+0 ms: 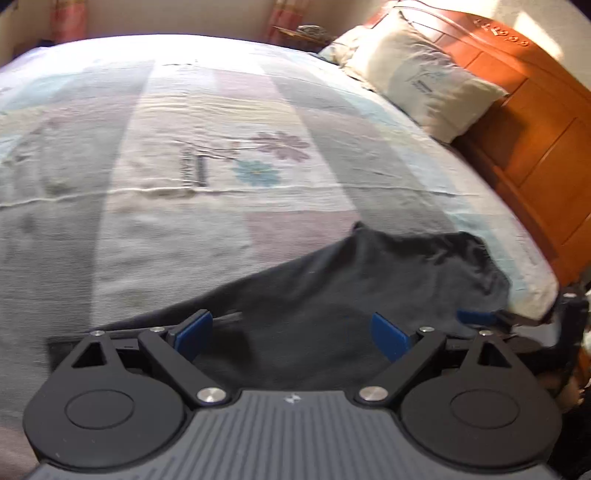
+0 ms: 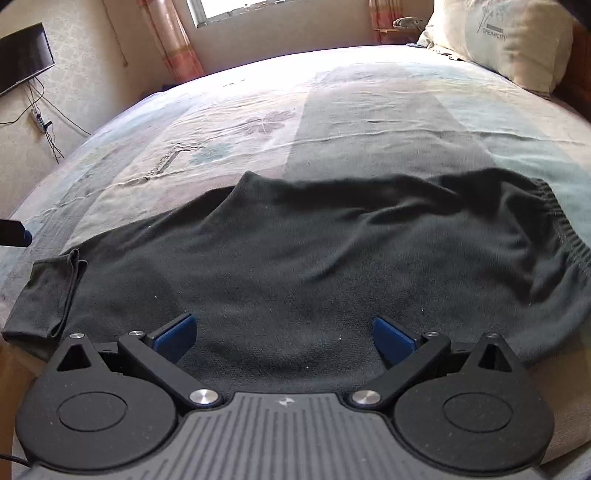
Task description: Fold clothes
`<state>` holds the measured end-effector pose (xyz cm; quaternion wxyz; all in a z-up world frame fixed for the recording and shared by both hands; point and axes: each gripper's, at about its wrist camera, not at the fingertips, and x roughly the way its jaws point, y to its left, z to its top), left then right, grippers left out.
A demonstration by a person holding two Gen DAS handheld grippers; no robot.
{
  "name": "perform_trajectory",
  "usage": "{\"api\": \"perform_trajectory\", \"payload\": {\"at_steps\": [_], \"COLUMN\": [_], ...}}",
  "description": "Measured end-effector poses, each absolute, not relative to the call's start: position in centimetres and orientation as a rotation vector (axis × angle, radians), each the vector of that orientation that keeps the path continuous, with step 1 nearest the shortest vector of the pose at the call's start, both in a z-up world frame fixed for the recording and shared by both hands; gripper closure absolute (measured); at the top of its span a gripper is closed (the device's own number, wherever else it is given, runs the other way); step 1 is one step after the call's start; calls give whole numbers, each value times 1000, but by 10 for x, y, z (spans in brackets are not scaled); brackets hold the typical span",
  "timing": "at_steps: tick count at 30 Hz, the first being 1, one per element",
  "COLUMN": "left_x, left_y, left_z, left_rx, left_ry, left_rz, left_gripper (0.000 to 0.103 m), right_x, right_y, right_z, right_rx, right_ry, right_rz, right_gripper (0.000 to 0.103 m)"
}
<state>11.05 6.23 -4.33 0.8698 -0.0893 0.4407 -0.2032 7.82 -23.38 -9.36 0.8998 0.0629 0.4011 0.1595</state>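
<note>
Sunlit bedroom: wooden headboard (image 1: pixel 532 122), window (image 2: pixel 273 9), possibly wall-mounted TV (image 2: pixel 24 55).

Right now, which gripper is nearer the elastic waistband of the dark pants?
Right. The right gripper hovers over the pants, waistband at its right. The left gripper is by the leg end.

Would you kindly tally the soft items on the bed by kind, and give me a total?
Dark grey trousers with an elastic waistband: 1
Cream pillow with printed lettering: 1
Pastel patchwork bedspread with flowers: 1
Total: 3
</note>
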Motion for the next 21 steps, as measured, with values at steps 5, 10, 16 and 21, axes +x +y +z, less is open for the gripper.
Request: {"api": "perform_trajectory", "payload": {"at_steps": [5, 10, 16, 21], "left_x": [140, 178, 222, 229], "left_y": [5, -26, -33, -41], "left_z": [-72, -113, -107, -90], "left_rx": [-249, -306, -246, -376], "left_ry": [988, 1057, 997, 994], "left_rz": [-551, -553, -422, -502], "left_gripper": [10, 11, 11, 11], "right_x": [70, 67, 62, 60], "right_y": [-241, -253, -260, -265], "right_z": [-92, -94, -100, -102], "right_rx": [129, 192, 187, 211], "right_ry": [808, 783, 727, 704], "right_rz": [358, 396, 456, 481], "right_gripper": [0, 0, 0, 0]}}
